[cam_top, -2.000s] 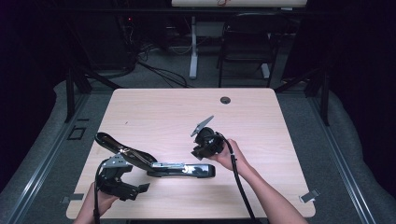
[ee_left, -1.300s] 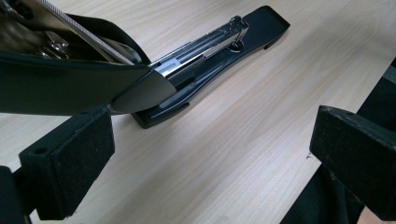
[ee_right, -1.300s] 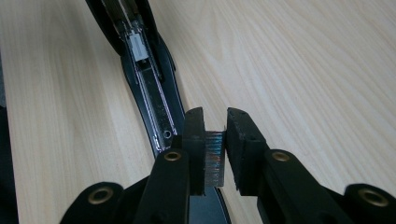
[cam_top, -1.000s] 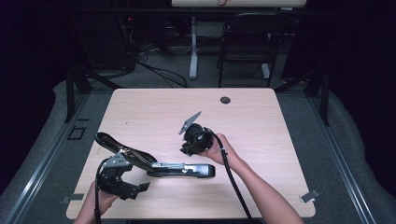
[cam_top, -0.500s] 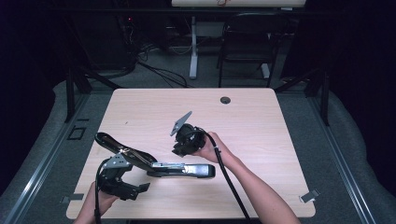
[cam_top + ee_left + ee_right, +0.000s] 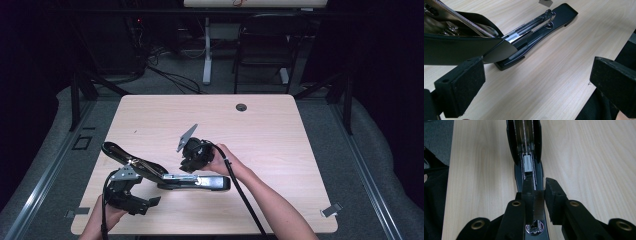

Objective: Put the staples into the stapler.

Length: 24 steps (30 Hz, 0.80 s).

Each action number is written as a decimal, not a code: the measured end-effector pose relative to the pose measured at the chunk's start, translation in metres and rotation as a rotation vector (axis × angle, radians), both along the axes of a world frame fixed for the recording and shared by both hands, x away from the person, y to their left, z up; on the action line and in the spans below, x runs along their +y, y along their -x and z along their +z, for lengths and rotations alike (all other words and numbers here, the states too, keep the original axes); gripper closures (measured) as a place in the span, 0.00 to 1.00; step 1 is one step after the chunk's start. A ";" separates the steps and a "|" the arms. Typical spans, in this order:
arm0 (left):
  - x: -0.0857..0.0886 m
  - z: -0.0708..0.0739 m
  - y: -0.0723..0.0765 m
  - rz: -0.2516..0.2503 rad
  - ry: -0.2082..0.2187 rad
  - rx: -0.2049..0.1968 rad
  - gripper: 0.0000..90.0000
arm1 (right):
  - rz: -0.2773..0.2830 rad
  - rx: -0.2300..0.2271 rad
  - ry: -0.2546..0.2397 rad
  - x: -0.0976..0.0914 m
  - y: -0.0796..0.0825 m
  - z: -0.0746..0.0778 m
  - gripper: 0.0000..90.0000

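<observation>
**Staple strip poised over the opened stapler**

High view: a long black stapler (image 6: 192, 181) lies near the front edge of the pale wooden desk (image 6: 280, 130), its cover (image 6: 127, 157) swung up and back to the left. The left gripper (image 6: 131, 195) sits under that raised cover. The right gripper (image 6: 190, 167) points down at the stapler's base.

Left gripper view: the left gripper (image 6: 536, 85) has its jaws released and wide apart, nothing between them. The glossy cover (image 6: 461, 50) hangs just above one foam-faced jaw. The base (image 6: 541, 30) shows smooth black plastic around bright steel rails. It is likely stiff and fairly heavy, and best steadied by its flat base.

Right gripper view: the right gripper (image 6: 539, 192) appears clenched on a thin strip of staples (image 6: 539, 206), held on edge over the open metal channel (image 6: 527, 150), near the grey pusher (image 6: 527, 164). The strip is probably light and brittle and would snap if bent, so a flat grip across its sides suits it.
</observation>
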<state>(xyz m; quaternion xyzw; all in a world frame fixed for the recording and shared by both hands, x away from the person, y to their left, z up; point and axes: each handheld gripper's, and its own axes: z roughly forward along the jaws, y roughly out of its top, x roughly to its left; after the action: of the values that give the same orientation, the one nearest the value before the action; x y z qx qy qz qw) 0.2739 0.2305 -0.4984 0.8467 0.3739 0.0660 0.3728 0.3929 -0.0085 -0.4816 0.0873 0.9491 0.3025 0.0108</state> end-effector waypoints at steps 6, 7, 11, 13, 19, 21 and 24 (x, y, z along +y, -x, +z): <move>0.000 0.000 0.000 0.001 -0.001 0.001 0.00 | 0.036 0.010 0.022 0.004 0.000 -0.006 0.87; 0.000 0.000 0.000 -0.002 -0.003 0.000 0.00 | 0.042 0.012 0.025 0.004 0.000 -0.008 0.87; -0.001 0.000 0.000 -0.002 -0.003 0.002 0.00 | 0.049 0.019 0.040 0.005 0.000 -0.012 0.87; -0.001 0.000 0.000 -0.004 -0.005 0.003 0.00 | 0.049 0.022 0.039 0.005 -0.001 -0.013 0.87; -0.001 0.000 0.000 -0.005 -0.007 0.006 0.00 | 0.051 0.033 0.046 0.005 -0.002 -0.017 0.87; 0.000 0.000 0.000 -0.006 -0.006 0.007 0.00 | 0.050 0.029 0.050 0.005 -0.002 -0.018 0.87; 0.000 0.000 0.000 -0.007 -0.005 0.009 0.00 | 0.054 0.026 0.058 0.006 -0.001 -0.021 0.87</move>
<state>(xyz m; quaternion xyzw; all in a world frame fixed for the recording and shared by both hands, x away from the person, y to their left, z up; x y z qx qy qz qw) 0.2740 0.2303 -0.4988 0.8493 0.3722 0.0620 0.3692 0.3938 -0.0024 -0.5027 0.0650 0.9596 0.2738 -0.0072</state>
